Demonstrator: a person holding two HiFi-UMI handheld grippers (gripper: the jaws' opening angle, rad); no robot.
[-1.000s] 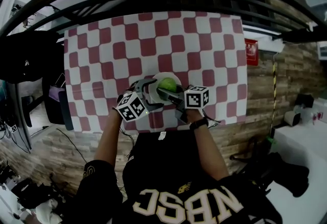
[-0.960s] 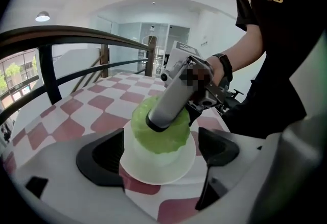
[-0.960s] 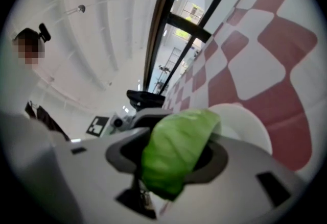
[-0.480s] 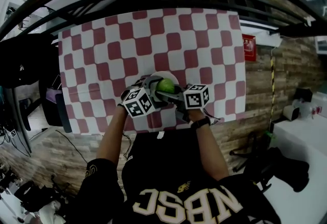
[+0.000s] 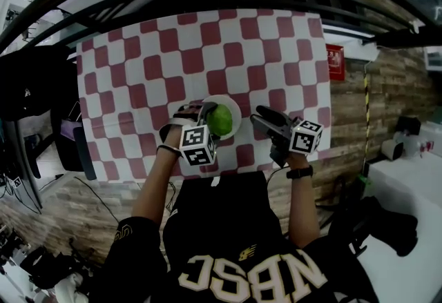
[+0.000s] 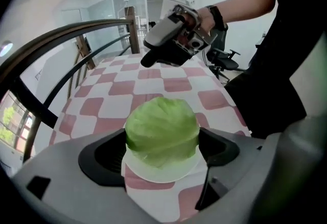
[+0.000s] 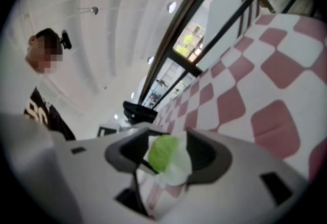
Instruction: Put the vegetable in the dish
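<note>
Jaws of the left gripper, at the dish's nine o'clock, stand apart on either side of the cabbage sitting in it; whether they squeeze it I cannot tell. Off at three o'clock the right gripper hangs clear, jaws just opened wider, empty, over the checkered bench.

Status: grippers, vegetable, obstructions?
Right gripper open, empty, jaws just opening. Left gripper flanks round green cabbage, contact unclear. Cabbage on white dish. No obstruction.

A cabbage sits on a white dish between the left gripper's spread jaws. The right gripper hovers beyond, above the checked cloth.
</note>
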